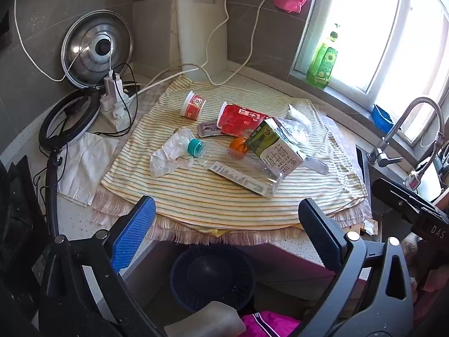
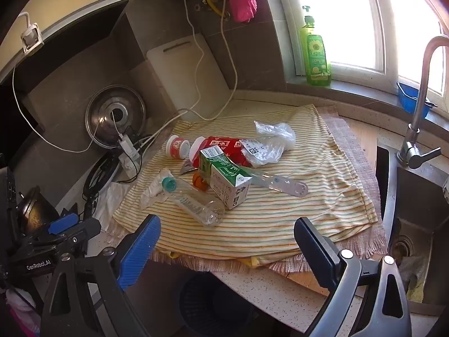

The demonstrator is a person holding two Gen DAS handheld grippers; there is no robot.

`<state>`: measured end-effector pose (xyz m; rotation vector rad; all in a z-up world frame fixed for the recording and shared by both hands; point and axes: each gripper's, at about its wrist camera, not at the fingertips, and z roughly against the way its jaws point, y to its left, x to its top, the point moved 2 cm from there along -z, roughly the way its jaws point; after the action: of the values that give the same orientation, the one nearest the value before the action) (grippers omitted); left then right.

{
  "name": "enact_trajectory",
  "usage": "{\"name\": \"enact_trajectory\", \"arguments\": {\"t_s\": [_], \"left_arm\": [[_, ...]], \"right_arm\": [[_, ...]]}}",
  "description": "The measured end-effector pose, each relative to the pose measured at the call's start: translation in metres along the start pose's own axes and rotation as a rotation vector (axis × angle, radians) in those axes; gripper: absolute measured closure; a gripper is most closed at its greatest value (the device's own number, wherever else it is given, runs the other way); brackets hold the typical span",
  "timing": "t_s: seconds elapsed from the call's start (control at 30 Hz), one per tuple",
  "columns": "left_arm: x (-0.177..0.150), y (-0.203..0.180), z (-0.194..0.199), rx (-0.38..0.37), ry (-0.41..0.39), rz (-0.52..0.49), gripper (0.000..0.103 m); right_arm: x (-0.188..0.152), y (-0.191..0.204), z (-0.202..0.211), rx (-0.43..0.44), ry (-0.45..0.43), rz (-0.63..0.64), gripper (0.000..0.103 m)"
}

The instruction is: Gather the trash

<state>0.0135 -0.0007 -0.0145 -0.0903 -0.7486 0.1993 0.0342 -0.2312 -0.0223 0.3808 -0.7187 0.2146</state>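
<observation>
Trash lies on a striped cloth [image 1: 230,196] on the counter: a green-and-white carton [image 1: 276,147] [image 2: 227,185], a clear bottle with a teal cap [image 1: 247,172] [image 2: 193,200], a red-and-white cup [image 1: 193,105] [image 2: 176,147], a red packet [image 1: 241,119] [image 2: 224,147], an orange cap [image 1: 238,144], crumpled white wrap [image 1: 168,158] and a clear plastic bag [image 2: 273,139]. My left gripper [image 1: 227,200] hovers open at the cloth's near edge, nothing between its fingers. My right gripper [image 2: 227,220] is also open and empty over the near edge. A dark blue basket [image 1: 213,278] [image 2: 213,303] stands on the floor below.
A pan lid [image 1: 96,47], power strip with cables [image 1: 115,98], ring light [image 1: 67,118] and white cutting board [image 1: 202,31] crowd the back left. A green soap bottle [image 2: 315,53] stands on the sill. Faucet [image 2: 418,112] and sink [image 2: 415,224] lie to the right.
</observation>
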Motion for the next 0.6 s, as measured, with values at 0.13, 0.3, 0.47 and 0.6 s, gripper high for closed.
{"name": "enact_trajectory", "arguments": {"t_s": [0.13,0.3,0.47,0.6], "left_arm": [[0.0,-0.006,0.004,-0.011,-0.008,-0.009,0.0],[0.001,-0.011,0.005,-0.021,0.006,0.0,0.0],[-0.001,-0.018,0.005,-0.019,0.003,0.001,0.0],[-0.002,-0.019,0.005,-0.028,0.003,0.007,0.0]], "right_arm": [[0.0,-0.001,-0.003,0.012,0.005,-0.009,0.006],[0.0,-0.003,-0.003,0.02,0.008,-0.024,0.006],[-0.002,-0.003,-0.001,0.031,0.002,-0.019,0.006],[-0.001,-0.002,-0.002,0.039,0.009,-0.021,0.006]]}}
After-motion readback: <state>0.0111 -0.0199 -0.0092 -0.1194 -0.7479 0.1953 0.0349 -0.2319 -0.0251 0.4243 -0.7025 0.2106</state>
